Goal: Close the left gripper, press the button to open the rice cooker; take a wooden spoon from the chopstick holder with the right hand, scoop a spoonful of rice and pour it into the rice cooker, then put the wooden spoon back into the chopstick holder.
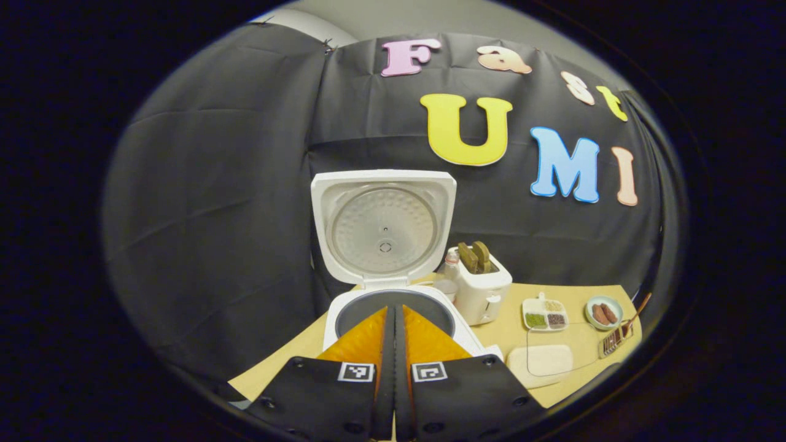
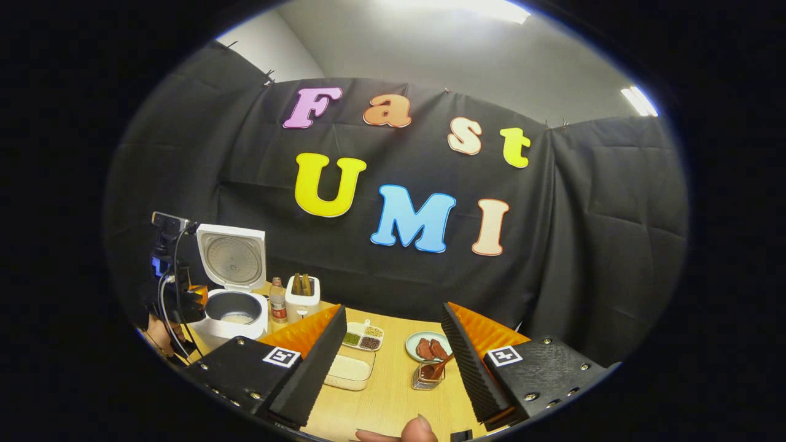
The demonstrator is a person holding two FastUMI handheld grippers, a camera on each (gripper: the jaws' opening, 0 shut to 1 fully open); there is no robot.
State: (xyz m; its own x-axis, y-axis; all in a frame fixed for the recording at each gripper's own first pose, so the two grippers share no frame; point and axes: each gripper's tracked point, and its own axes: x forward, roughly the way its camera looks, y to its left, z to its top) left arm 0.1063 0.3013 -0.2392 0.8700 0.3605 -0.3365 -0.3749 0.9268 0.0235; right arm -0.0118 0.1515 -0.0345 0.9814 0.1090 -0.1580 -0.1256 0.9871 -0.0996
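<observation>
The white rice cooker (image 1: 384, 227) stands open with its lid upright and its dark pot (image 1: 430, 304) showing. My left gripper (image 1: 394, 309) is shut on nothing, right in front of the pot; in the right gripper view this left gripper (image 2: 178, 301) hangs beside the cooker (image 2: 233, 307). My right gripper (image 2: 393, 334) is open and empty above the table. Beyond its fingers stands the chopstick holder (image 2: 427, 377) with the wooden spoon (image 2: 443, 364) leaning in it. The clear rice container (image 2: 349, 371) lies to the left of the holder. In the left gripper view the holder (image 1: 614, 341), spoon (image 1: 640, 307) and container (image 1: 549, 357) sit at the right.
A white toaster (image 1: 482, 288) and a small bottle (image 2: 278, 301) stand right of the cooker. A divided tray of grains (image 1: 544, 314) and a small plate with brown pieces (image 1: 603, 313) lie behind the container. A fingertip (image 2: 417, 430) shows at the bottom edge.
</observation>
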